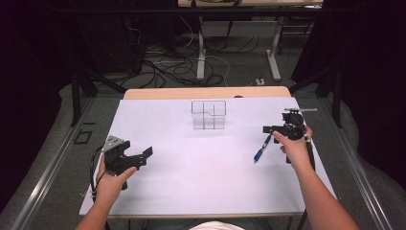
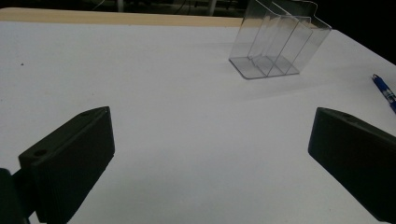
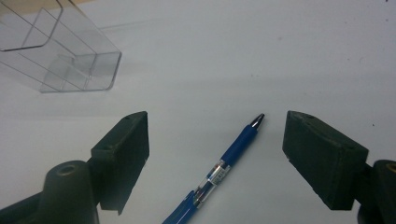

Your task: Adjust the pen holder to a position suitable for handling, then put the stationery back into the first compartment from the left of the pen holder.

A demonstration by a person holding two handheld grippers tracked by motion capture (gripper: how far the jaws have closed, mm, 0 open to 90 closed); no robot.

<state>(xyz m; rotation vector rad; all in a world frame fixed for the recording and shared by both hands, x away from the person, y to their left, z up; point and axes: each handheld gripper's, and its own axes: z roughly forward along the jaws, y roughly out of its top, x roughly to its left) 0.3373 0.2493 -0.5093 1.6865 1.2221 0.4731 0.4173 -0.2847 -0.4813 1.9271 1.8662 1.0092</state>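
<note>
White and matte, the table top is set before a dark room in which cables are seen trailing over the floor. At its far middle a clear plastic organiser with upright dividers is stood; it is also seen from the left gripper view and the right gripper view.

A blue ballpoint pen with a clear mid-section and a metal tip is laid flat on the table, near the right edge in the high view. It is straddled by the right gripper, whose jaws are spread apart on either side of it, untouched by the pads.

The left gripper is held over bare table at the near left, its jaws spread wide with nothing between them.
</note>
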